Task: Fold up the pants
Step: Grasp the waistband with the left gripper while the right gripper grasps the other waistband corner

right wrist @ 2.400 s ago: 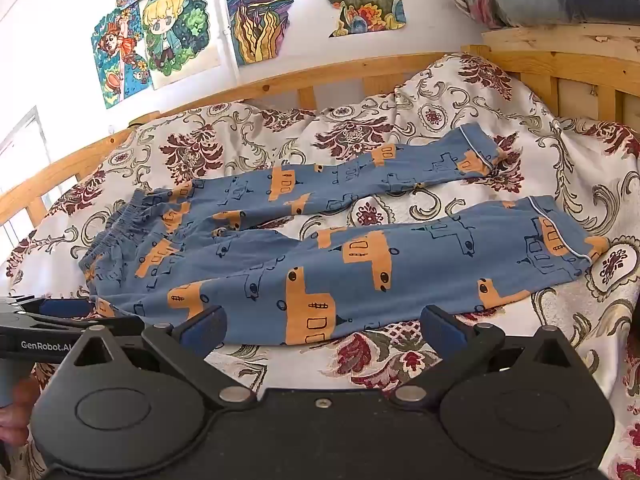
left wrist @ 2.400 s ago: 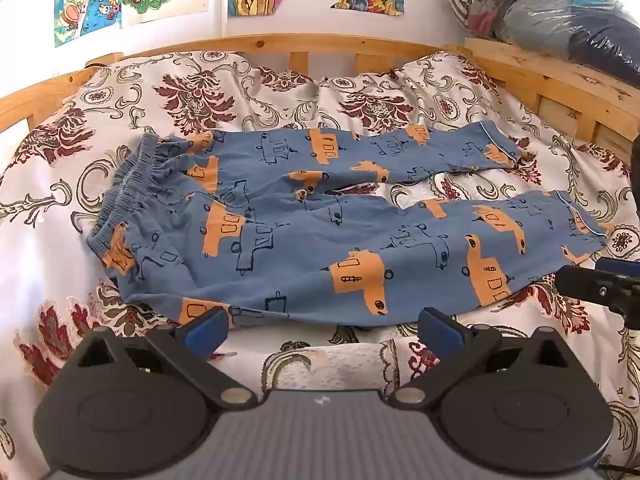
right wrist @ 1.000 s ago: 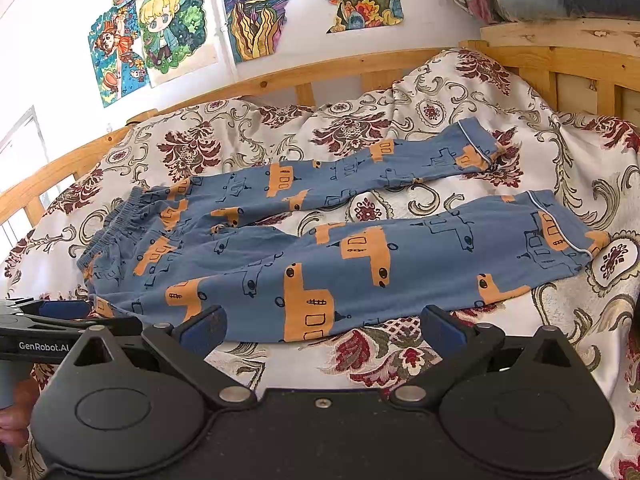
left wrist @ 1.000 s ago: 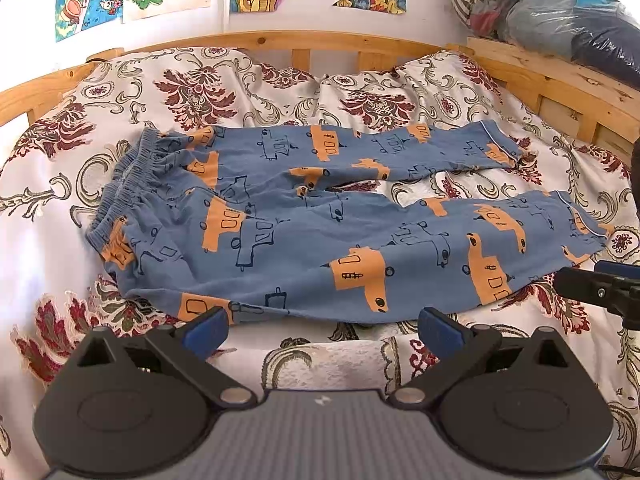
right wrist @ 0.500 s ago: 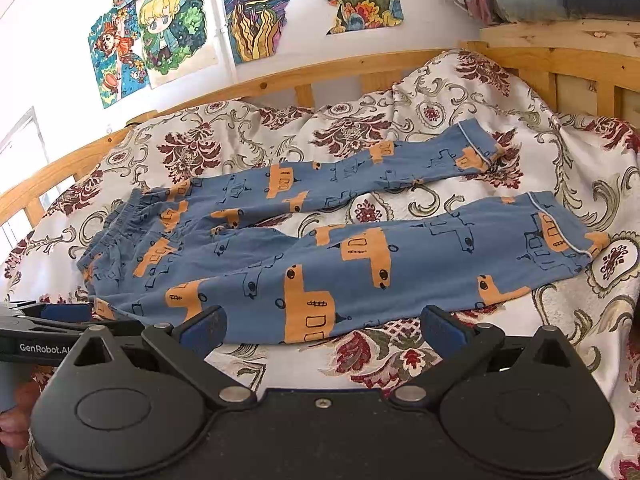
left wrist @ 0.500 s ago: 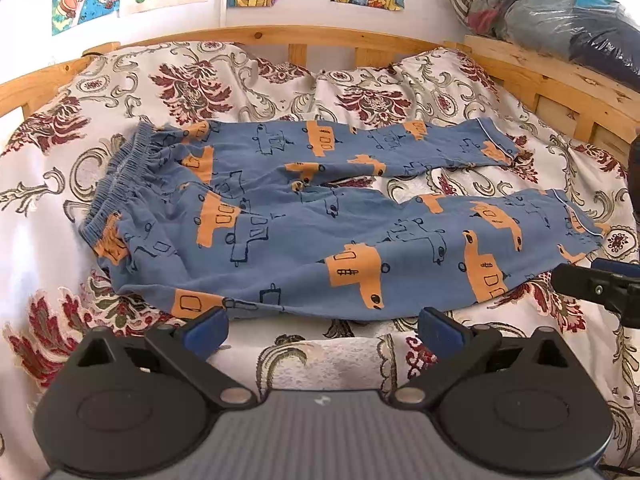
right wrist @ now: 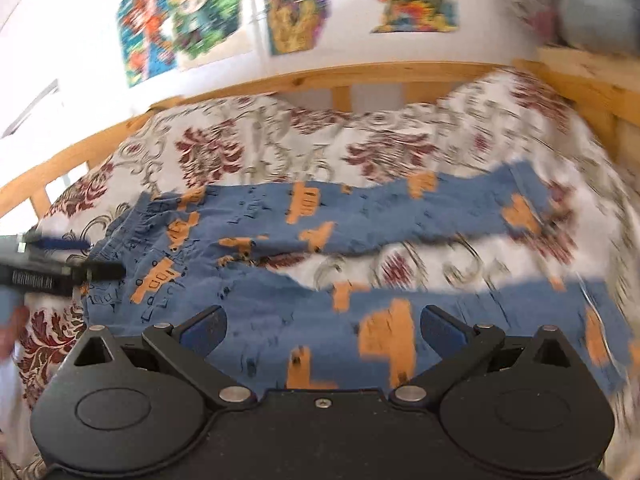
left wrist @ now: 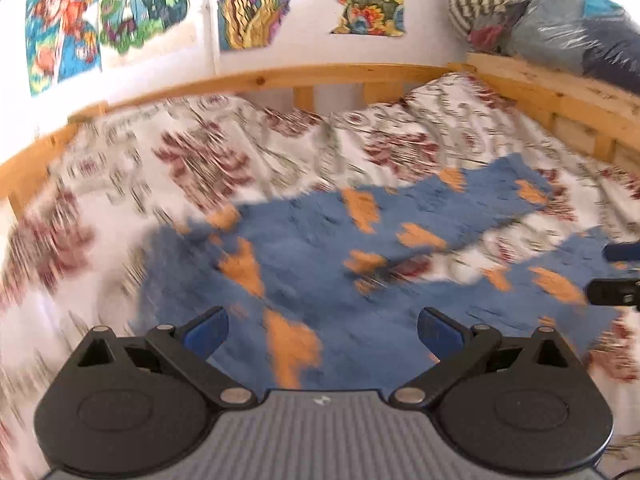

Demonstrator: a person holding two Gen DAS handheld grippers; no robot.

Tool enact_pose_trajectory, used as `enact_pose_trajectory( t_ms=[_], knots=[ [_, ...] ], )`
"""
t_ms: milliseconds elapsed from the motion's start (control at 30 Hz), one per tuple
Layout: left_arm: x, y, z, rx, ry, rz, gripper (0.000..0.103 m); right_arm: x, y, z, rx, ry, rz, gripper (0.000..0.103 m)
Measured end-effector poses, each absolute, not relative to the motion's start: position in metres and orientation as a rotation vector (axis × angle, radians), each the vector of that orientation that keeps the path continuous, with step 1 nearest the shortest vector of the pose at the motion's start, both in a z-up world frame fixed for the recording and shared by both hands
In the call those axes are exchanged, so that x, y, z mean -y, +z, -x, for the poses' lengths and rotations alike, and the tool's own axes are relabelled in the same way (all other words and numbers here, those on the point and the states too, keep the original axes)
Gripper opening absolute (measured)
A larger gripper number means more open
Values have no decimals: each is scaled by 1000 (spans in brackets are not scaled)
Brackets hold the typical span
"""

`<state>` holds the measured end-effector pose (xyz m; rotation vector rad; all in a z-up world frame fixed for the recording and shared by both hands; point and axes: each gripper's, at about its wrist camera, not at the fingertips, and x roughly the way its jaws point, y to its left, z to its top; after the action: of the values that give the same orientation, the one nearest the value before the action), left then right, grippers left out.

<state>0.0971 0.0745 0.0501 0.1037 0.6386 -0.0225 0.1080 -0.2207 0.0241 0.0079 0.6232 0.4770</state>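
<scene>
The pants (right wrist: pixel 288 280) lay flat on the bed (right wrist: pixel 248 148), waistband at 9 o'clock, legs toward 3. They looked light, soft and floppy, best pinched at waistband and hem. Both the left gripper (left wrist: pixel 322 330) and the right gripper (right wrist: pixel 322 330) hovered above them, fingers wide, empty.

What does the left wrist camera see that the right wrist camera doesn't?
Only the left view shows the plastic-wrapped bundle sharply, with the right tongs poking in at its right edge. Only the right view shows the left tongs from the side near the waistband, and a pale window frame. Both share the blue pants spread on the floral bedcover, the wooden rail and wall drawings. Both tongs are open.
</scene>
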Motion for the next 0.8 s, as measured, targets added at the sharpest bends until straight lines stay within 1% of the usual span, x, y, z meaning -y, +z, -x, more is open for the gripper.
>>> enact_pose_trajectory(
  t_ms=[167, 300, 500, 533, 600, 667, 733, 800],
  knots=[
    [-124, 63, -161, -653, 19, -189, 103, 193, 36, -171, -624, 587, 95, 102],
    [-153, 60, -205, -687, -2, -231, 103, 169, 41, -230, -630, 692, 187, 102],
    [-181, 49, -243, -762, -89, -245, 102, 124, 41, -321, -644, 901, 311, 102],
    [-184, 47, -250, -779, -104, -259, 101, 117, 40, -332, -650, 930, 322, 102],
    [-189, 45, -258, -815, -127, -280, 96, 100, 37, -359, -676, 991, 342, 102],
    [-197, 42, -269, -864, -156, -278, 89, 87, 33, -380, -693, 1022, 355, 102],
    [-204, 40, -276, -915, -184, -269, 86, 76, 30, -397, -707, 1036, 363, 100],
    [-211, 39, -282, -952, -217, -275, 83, 68, 26, -410, -716, 1037, 395, 91]
  ],
)
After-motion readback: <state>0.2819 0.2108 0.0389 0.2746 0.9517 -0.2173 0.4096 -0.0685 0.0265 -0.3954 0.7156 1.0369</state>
